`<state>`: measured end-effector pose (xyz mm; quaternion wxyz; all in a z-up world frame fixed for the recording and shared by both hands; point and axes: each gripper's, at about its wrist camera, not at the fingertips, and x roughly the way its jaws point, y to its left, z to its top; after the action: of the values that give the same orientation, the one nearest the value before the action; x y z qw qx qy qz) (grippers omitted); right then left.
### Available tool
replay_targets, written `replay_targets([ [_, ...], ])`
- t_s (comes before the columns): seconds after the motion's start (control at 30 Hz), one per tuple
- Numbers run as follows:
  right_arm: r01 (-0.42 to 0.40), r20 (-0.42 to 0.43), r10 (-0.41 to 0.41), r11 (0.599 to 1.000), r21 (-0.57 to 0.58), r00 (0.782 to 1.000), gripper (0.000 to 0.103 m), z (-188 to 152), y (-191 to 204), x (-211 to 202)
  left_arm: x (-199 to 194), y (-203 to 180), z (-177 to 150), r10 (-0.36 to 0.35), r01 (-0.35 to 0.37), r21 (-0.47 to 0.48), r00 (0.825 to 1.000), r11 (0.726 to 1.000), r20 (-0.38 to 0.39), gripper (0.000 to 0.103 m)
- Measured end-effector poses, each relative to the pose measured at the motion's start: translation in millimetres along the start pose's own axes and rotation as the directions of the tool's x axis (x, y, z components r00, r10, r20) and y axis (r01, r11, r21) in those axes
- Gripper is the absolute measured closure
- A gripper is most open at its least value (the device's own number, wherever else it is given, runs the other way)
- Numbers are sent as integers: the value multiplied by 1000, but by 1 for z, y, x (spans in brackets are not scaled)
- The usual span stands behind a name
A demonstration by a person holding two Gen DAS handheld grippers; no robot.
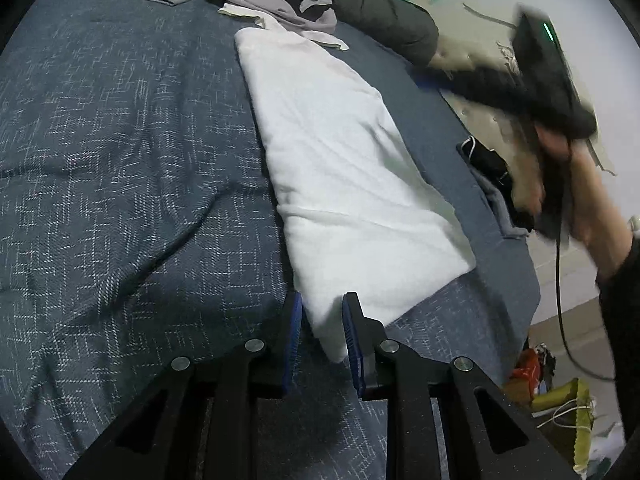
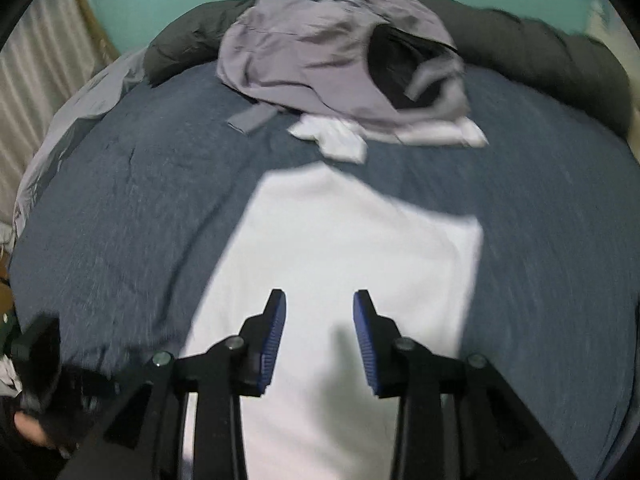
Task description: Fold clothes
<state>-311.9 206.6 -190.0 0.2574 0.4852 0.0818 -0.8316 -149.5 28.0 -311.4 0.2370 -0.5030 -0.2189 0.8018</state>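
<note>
**Left pins the corner, right lets go: white garment half-folded on the bed**

The folded white fleecy garment lies as a long strip on the dark blue woven bedspread, running from the near edge toward the far end, w/ its near corner tucked between the blue ribbed pads of the left gripper. Those jaws are narrowly apart and closed on that corner, so the cloth looks pinched. Likely reason: anchor one end so the strip doesn't slide while the other side is worked.

The right gripper hangs above the same white garment, jaws apart, nothing between the pads; only bare white cloth shows through the gap. In the left wrist view the gripper itself is a dark blurred shape at the right, held in the person's hand, well off the cloth. My read: it's free for a fresh hold, prob. on the far edge for the next fold.

At the far end sits a crumpled lilac-grey thin garment over a small white cloth piece, beside a dark puffy quilted jacket. These seem parked as the unfolded pile, kept clear of the work area.

Task approx. midway for this item: strip is flat, edges roughly aligned, no cross-fold yet.
</note>
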Motion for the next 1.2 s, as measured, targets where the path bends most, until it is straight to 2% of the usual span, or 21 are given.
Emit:
replay_targets([
  [0.13,29,-27,-32,993,-118,999,63,46,24,36,2,2,-1,8,-8,8,1000,1000,-4,79],
  [0.3,71,-65,-89,969,-235,994,57,81,46,76,6,7,-1,12,-11,6,1000,1000,-9,73],
  [0.53,76,-119,-120,944,-322,986,57,103,67,126,14,10,0,19,-19,10,1000,1000,-24,72],
  [0.67,99,-160,-176,911,-401,971,57,101,76,151,14,12,1,16,-16,9,999,1000,-28,72],
  [0.7,105,-170,-190,905,-413,967,64,100,76,156,14,13,1,14,-14,8,1000,1000,-28,72],
  [0.73,97,-176,-185,903,-419,967,77,99,76,158,14,14,1,11,-11,5,1000,1000,-28,72],
  [0.83,80,-167,-163,906,-417,972,93,98,76,157,14,16,0,13,-13,5,999,1000,-30,71],
  [1.0,119,-104,-164,931,-346,981,96,106,63,147,13,14,-2,19,-19,10,999,1000,-32,71],
  [1.2,192,-55,-217,937,-293,975,97,114,50,144,16,12,-8,37,-36,20,999,999,-33,71],
])
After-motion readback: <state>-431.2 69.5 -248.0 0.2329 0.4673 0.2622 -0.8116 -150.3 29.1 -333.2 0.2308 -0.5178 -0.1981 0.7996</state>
